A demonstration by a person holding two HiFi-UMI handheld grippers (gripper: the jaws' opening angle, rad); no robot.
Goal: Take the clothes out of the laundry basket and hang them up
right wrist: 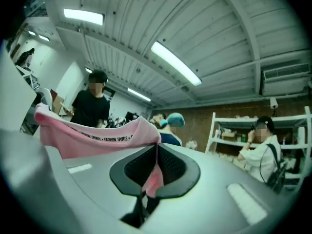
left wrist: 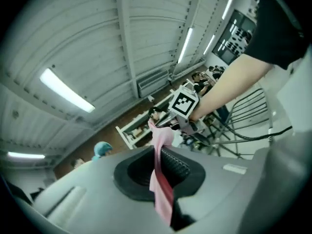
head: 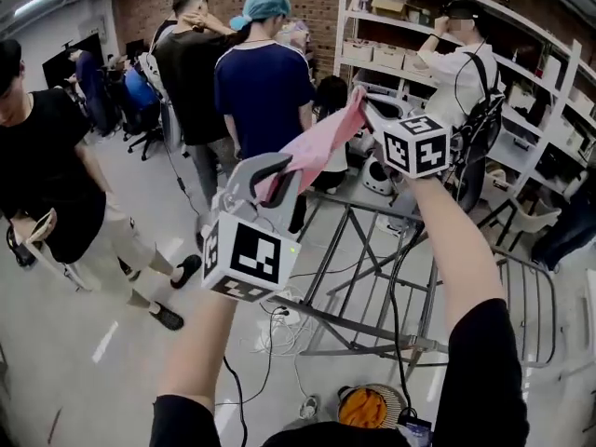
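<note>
Bystanders (head: 263,87) crowd the workshop. Left gripper (head: 272,182) and right gripper (head: 370,112) each pinch the taut pink garment (head: 318,145); overstretching may slip it free.

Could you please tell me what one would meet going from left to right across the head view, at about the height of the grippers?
person in a black T-shirt → left gripper, jaws shut on the cloth → pink garment, stretched between the two → right gripper, jaws shut on its other end
</note>
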